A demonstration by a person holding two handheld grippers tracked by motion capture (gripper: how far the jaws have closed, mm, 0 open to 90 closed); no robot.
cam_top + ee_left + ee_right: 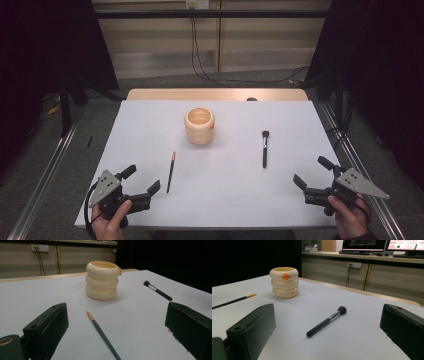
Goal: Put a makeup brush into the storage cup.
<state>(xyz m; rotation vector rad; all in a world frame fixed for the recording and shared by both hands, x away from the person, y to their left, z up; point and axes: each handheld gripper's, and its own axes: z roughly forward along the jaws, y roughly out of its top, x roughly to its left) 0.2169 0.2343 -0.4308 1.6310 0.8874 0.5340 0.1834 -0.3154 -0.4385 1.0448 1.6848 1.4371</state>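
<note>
With both your left gripper (143, 179) and right gripper (311, 170) spread wide and empty, pinch mid-handle the thin, light, roll-prone paintbrush (171, 172) lying at the cup's (199, 126) seven o'clock.

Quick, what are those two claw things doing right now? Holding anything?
Left gripper: open, holding nothing, near the paintbrush.
Right gripper: open, holding nothing, near the makeup brush.
</note>
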